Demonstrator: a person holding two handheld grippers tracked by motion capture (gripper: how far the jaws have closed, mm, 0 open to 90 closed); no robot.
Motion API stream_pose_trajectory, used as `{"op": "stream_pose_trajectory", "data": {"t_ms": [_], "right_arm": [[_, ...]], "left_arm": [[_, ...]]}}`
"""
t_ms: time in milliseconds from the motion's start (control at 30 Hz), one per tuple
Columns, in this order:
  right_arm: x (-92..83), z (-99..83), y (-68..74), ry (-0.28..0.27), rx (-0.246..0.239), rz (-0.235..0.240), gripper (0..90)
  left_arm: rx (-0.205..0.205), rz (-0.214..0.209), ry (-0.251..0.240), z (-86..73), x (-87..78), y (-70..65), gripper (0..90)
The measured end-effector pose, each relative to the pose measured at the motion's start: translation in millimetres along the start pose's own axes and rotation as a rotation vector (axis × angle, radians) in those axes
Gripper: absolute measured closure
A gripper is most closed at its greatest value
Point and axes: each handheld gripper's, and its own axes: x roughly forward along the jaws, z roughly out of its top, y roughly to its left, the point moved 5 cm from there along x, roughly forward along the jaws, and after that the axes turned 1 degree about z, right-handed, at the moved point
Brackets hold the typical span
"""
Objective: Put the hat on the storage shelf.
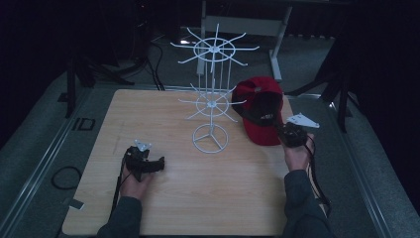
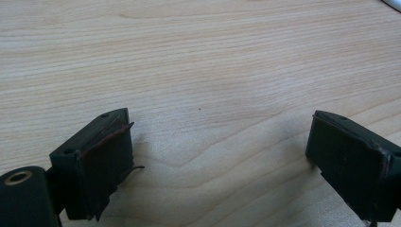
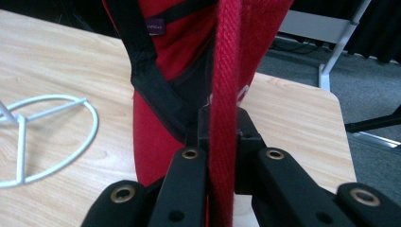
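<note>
A red cap (image 1: 261,106) with a black inner band is held up off the table at the right, its brim edge (image 3: 227,94) pinched between the jaws of my right gripper (image 1: 288,132), which is shut on it. The cap hangs just right of a white wire rack (image 1: 212,89) with two tiers of radial hooks and a ring base (image 3: 42,142). My left gripper (image 1: 148,163) rests low over the wooden table (image 1: 198,188) at the front left; its two black pads (image 2: 101,156) stand wide apart with bare wood between them.
Beyond the table's far edge stand a grey metal frame (image 1: 277,34) and dark stands on a grey floor. A black cable loop (image 1: 67,177) lies on the floor left of the table. Bare wood stretches between the two hands.
</note>
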Motion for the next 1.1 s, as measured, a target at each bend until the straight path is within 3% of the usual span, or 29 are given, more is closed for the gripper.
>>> {"op": "stream_pose_trajectory", "data": {"t_ms": [433, 1100], "right_arm": [[1.9, 22.5, -1.7, -0.028, 0.034, -0.002, 86.1], [-1.0, 49.2, -0.4, -0.045, 0.013, -0.008, 86.1]], "left_arm": [[-0.001, 0.000, -0.001, 0.0, 0.0, -0.1, 8.5], [0.001, 0.000, 0.001, 0.0, -0.1, 0.1, 8.5]]}}
